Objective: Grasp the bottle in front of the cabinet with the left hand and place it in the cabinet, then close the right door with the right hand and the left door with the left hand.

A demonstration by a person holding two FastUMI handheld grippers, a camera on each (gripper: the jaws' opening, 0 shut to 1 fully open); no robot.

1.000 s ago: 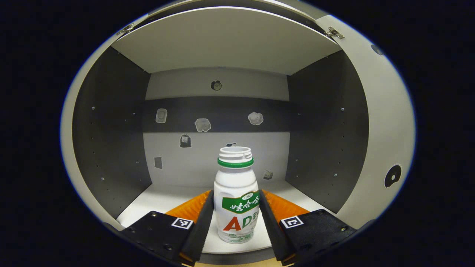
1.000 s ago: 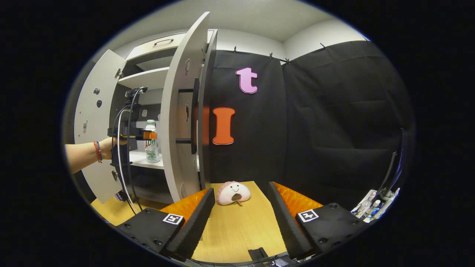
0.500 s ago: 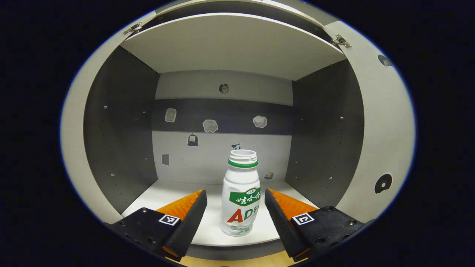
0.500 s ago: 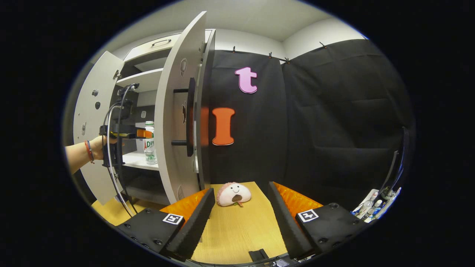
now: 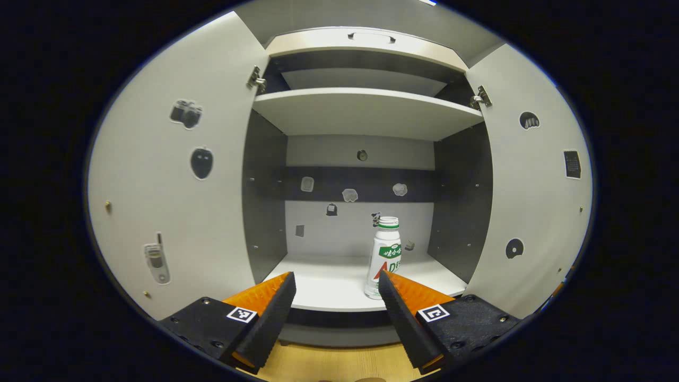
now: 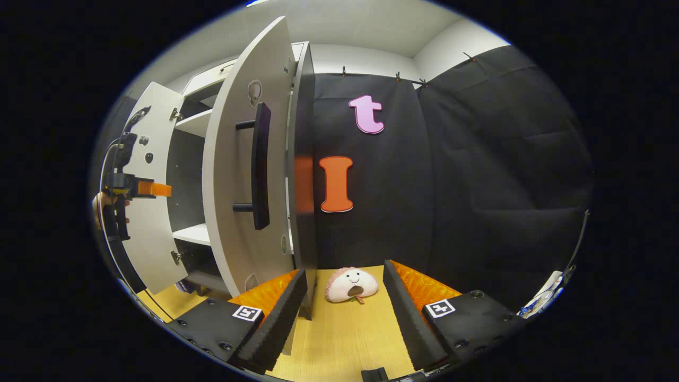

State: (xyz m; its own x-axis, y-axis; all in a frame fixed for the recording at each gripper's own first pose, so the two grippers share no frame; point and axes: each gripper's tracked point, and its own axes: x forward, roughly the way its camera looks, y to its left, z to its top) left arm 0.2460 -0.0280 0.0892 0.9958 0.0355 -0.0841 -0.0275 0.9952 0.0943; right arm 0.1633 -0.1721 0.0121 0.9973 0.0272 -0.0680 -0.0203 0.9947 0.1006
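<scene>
A white bottle with a green neck ring and label stands upright on the cabinet's lower shelf, right of its middle. My left gripper hangs open in front of the cabinet, drawn back from the bottle, nothing between its fingers. Both doors stand open: the left door and the right door. In the right gripper view my right gripper is open above the wooden table, just right of the right door and its dark bar handle. The left gripper appears far left there, held by a hand.
A pink plush toy lies on the wooden table between my right fingers, farther off. An upper shelf sits above the bottle. Stickers dot the doors and back panel. Small bottles lie at the far right edge.
My left gripper let go of the bottle, opened and pulled back out of the cabinet. The bottle stays on the shelf. My right gripper has come closer to the right door.
</scene>
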